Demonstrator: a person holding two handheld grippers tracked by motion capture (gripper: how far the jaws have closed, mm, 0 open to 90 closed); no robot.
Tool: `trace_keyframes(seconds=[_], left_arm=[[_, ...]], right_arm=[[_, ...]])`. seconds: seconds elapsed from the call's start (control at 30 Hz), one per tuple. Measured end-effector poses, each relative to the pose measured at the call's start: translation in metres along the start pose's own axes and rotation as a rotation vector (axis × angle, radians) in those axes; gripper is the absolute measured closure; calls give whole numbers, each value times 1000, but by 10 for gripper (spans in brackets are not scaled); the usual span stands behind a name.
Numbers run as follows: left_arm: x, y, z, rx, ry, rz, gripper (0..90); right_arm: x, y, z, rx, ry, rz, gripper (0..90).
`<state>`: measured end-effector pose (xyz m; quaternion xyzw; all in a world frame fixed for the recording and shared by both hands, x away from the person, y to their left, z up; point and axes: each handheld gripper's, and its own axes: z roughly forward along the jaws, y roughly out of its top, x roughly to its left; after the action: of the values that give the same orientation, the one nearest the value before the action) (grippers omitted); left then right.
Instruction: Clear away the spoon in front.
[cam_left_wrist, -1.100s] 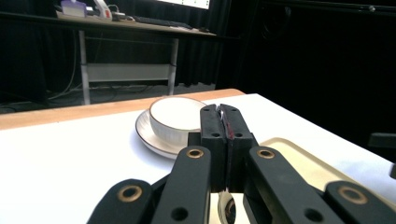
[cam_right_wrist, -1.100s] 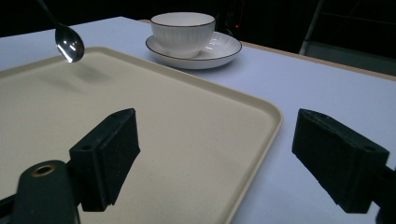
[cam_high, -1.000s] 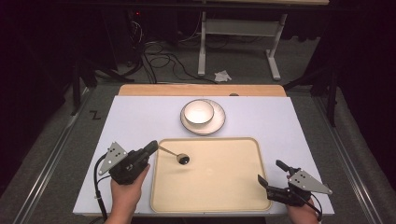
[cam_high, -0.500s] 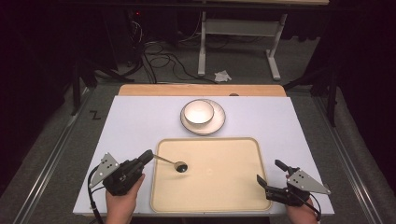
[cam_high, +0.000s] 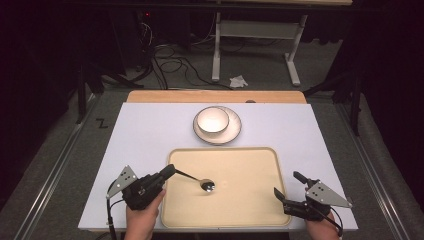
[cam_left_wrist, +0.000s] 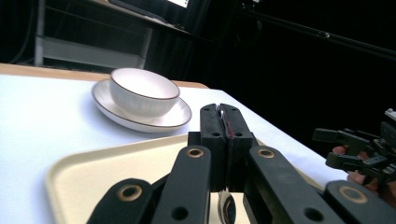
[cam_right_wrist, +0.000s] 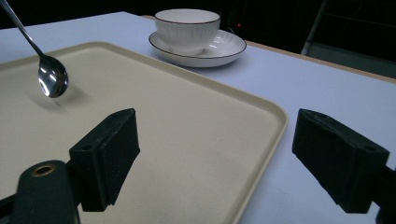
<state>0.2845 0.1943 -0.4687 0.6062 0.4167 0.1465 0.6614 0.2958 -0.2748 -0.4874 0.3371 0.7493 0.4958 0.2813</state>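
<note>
Two grippers in the high view: left gripper (cam_high: 169, 172) at the tray's (cam_high: 250, 160) left rim, jaws clamped on one metal spoon (cam_high: 200, 181), its bowl low over the tray's beige surface; right gripper (cam_high: 289, 187) at the right rim, jaws spread wide, empty. One white bowl (cam_high: 212, 120) sits on one saucer (cam_high: 234, 131) near the table's far edge. Left gripper view: jaws pressed together, spoon bowl (cam_left_wrist: 227, 205) below. Right gripper view: jaws far apart, glossy spoon (cam_right_wrist: 50, 79) above the matte tray (cam_right_wrist: 187, 135).

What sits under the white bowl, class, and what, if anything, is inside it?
The bowl stands on a white saucer with a dark rim, on the table beyond the tray. From above its inside looks empty. The saucer's centre is covered by the bowl.
</note>
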Motion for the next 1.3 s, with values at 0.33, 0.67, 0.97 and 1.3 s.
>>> trace_keyframes(seconds=[0.33, 0.67, 0.97, 1.3], left_arm=[[-8, -17, 30, 21, -60, -89, 895], [-5, -21, 34, 20, -62, -127, 894], [3, -24, 34, 57, -13, -150, 875], [8, -25, 35, 132, 69, -133, 820]], right_arm=[[-1, 0, 0, -1, 6, -3, 157], [1, 0, 1, 7, 7, -2, 157], [0, -1, 2, 9, 12, -4, 156], [0, -1, 2, 16, 11, -3, 155]])
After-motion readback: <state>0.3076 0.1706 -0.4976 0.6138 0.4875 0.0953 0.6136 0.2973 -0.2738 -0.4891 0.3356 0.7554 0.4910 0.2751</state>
